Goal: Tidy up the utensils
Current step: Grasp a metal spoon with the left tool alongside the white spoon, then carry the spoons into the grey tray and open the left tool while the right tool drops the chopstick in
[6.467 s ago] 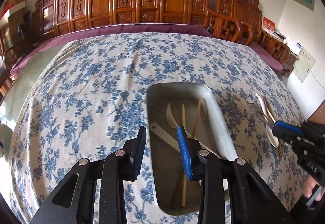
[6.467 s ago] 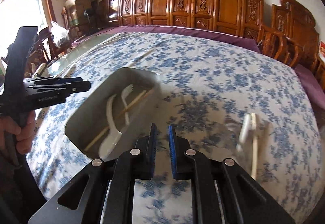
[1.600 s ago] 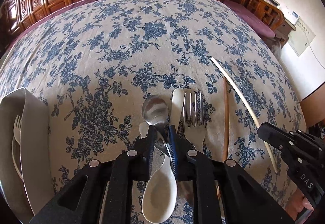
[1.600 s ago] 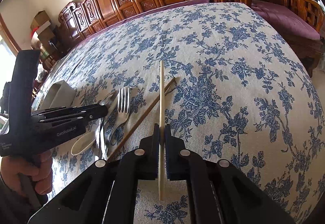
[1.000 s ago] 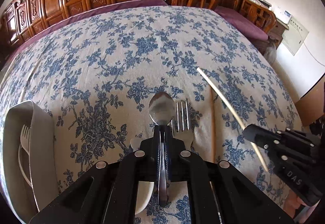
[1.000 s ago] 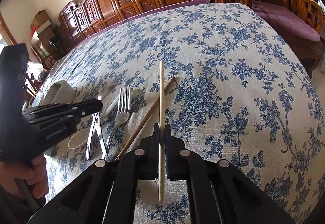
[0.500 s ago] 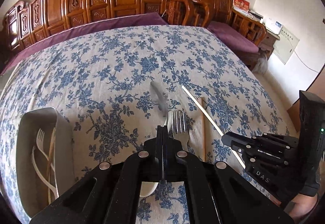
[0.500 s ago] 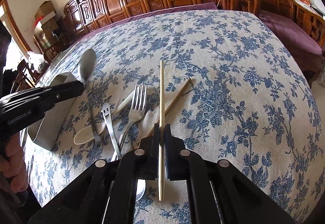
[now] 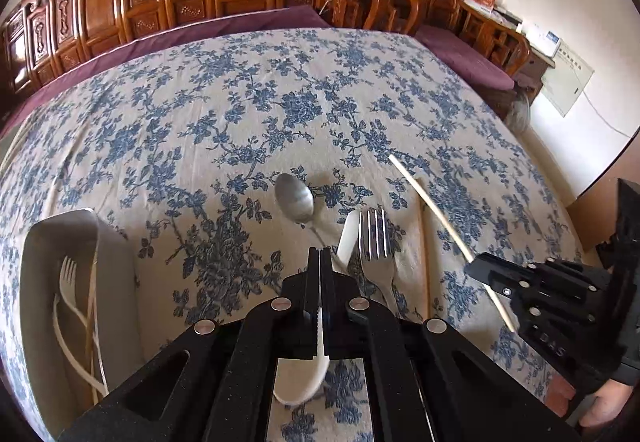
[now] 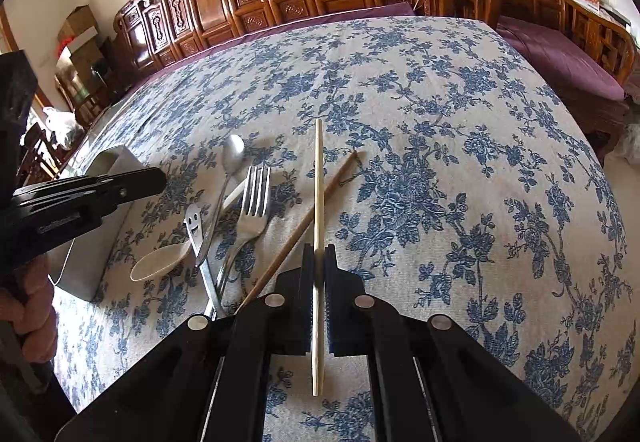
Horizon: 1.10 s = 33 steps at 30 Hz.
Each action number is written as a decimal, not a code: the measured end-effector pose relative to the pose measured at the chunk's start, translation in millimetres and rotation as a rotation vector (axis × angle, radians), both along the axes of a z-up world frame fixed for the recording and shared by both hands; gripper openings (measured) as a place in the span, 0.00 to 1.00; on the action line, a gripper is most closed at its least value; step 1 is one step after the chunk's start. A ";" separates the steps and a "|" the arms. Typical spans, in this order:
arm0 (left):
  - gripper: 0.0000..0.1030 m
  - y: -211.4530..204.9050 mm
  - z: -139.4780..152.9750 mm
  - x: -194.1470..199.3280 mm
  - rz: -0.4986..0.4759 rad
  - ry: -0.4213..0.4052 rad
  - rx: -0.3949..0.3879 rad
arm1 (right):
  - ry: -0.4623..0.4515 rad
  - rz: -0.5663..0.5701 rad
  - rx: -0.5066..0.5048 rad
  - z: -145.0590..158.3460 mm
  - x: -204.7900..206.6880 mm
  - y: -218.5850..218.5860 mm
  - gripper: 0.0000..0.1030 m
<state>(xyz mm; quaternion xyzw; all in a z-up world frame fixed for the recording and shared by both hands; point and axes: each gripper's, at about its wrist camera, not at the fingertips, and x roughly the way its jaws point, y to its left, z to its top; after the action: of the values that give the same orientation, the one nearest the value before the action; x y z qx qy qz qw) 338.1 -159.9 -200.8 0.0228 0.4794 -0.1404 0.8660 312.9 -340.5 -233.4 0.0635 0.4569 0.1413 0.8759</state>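
Grey tray (image 9: pixel 116 282), far left on the blue-flowered tablecloth (image 9: pixel 200 121): holds one white plastic fork (image 9: pixel 67 274), tines away from the camera, and thin pale sticks (image 9: pixel 93 314) along its right wall; further contents cannot be told. Left gripper (image 9: pixel 320 254): jaws pressed together, nothing seen between them; in the right wrist view its tips stand apart from the cutlery. Metal spoon (image 9: pixel 294 199): out on the cloth, right of the tray, bowl far, handle running toward the left gripper. White spoon (image 9: pixel 298 382): bowl near, handle slanting up beside the metal fork (image 9: pixel 374 242), which lies tines far. Smiley-handled metal utensil (image 10: pixel 193 222): across the white spoon, head hidden. Brown chopstick (image 9: pixel 423 242): flat on the cloth, just right of the fork. Pale chopstick (image 9: pixel 432 209): clamped in the right gripper (image 10: pixel 319 254), raised, crossing over the brown one.
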 end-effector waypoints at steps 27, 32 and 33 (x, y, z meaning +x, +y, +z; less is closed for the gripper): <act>0.02 -27.6 -30.5 27.4 0.013 0.061 0.145 | -0.002 0.032 0.046 1.5 3.0 0.3 0.06; 0.02 -23.0 -6.9 14.9 -0.003 0.017 0.125 | -0.006 0.036 0.023 1.9 0.3 6.5 0.06; 0.02 -20.9 -1.7 12.4 -0.006 0.006 0.121 | -0.007 0.036 0.019 2.3 -0.6 8.1 0.06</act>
<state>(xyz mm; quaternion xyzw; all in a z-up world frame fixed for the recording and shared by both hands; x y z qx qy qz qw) 350.6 -180.7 -202.5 0.0760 0.4894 -0.1139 0.8613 312.3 -332.4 -231.1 0.0631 0.4533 0.1616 0.8743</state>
